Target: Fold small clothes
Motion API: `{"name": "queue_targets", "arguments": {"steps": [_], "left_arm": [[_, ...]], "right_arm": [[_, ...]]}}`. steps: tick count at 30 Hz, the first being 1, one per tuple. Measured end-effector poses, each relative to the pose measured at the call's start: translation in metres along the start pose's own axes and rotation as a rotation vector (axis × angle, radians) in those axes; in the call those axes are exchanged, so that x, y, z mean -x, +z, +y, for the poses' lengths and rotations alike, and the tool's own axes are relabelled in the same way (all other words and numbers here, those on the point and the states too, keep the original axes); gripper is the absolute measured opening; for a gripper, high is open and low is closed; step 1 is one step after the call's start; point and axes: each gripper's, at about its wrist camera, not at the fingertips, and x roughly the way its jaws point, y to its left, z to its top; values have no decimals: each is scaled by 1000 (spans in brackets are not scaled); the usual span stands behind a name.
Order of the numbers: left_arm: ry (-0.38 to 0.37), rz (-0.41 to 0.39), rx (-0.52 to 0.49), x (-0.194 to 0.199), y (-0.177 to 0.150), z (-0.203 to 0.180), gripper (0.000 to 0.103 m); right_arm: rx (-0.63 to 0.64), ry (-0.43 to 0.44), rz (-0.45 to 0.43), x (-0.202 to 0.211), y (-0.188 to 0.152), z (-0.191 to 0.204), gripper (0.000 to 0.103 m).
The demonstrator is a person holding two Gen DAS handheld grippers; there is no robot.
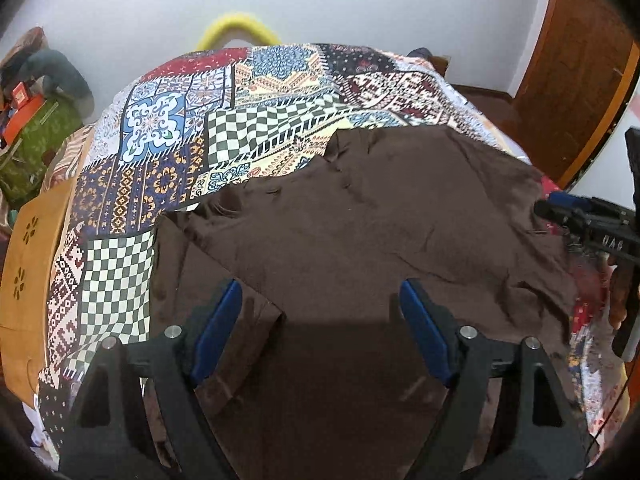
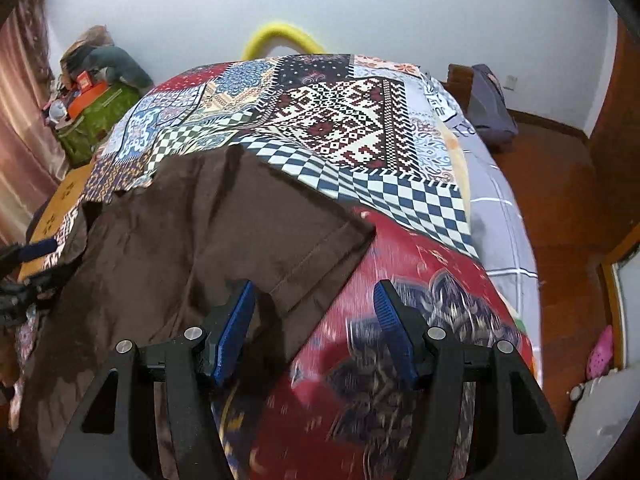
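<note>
A dark brown T-shirt [image 1: 360, 216] lies spread flat on a patterned patchwork bedspread [image 1: 168, 152]. My left gripper [image 1: 320, 292] is open and empty, hovering over the shirt's near part, with its left sleeve [image 1: 180, 264] beside the left finger. In the right wrist view the same shirt [image 2: 200, 232] lies to the left, its right sleeve [image 2: 320, 248] pointing right. My right gripper [image 2: 314, 292] is open and empty, over the sleeve's hem and the red bedspread [image 2: 400, 256]. The right gripper also shows at the right edge of the left wrist view [image 1: 592, 228].
A yellow curved bar [image 1: 236, 28] rises behind the bed. A wooden side table [image 1: 28, 248] stands to the left, with a green bag and clutter [image 2: 96, 108] beyond it. A wooden door [image 1: 568, 80] and floor [image 2: 560, 184] lie to the right.
</note>
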Motion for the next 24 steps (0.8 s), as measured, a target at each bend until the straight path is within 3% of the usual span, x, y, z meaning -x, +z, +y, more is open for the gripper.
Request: {"name": "queue_targets", "arguments": {"steps": [2, 5, 8, 9, 12, 15, 20, 24], "left_arm": [[5, 6, -1, -7, 0, 1, 81], [5, 19, 8, -14, -2, 3, 81], [7, 25, 8, -14, -4, 3, 81], [8, 24, 4, -12, -5, 3, 81], [18, 8, -15, -1, -5, 1, 81], [34, -43, -37, 18, -4, 2, 81], [118, -113, -60, 40, -2, 11, 81], [105, -112, -12, 49, -4, 29, 81]], "right_arm": [[-5, 29, -10, -6, 3, 1, 56], [22, -9, -14, -17, 2, 8, 42], [37, -17, -17, -17, 2, 13, 9], [32, -9, -13, -17, 4, 13, 5], [53, -25, -25, -9, 7, 20, 5], [69, 12, -64, 11, 14, 32, 4], [168, 65, -129, 43, 31, 73, 4], [198, 124, -103, 38, 41, 107, 4]]}}
